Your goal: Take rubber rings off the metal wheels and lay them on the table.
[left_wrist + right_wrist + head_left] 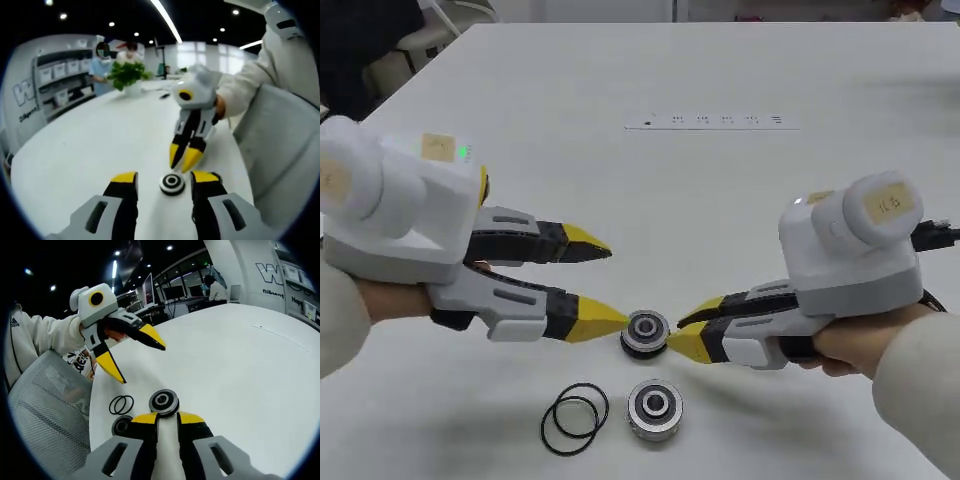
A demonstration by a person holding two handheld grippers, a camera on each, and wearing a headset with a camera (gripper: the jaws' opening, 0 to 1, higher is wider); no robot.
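Note:
A metal wheel [645,332] with a black rubber ring around it lies flat on the white table [720,200]. My left gripper [617,285] is open, its lower yellow tip against the wheel's left side; in the left gripper view the wheel [172,184] sits between the jaws. My right gripper [678,333] comes from the right, jaws closed together, tips touching the wheel's right rim [164,401]. Whether they pinch the ring I cannot tell. A second wheel [654,408] lies nearer me. Two loose rubber rings [575,415] lie overlapping to its left.
A strip of small printed marks [712,121] lies far back on the table. A grey mesh chair [45,405] stands off the table's near edge. People stand by a potted plant [127,75] and shelves at the far end.

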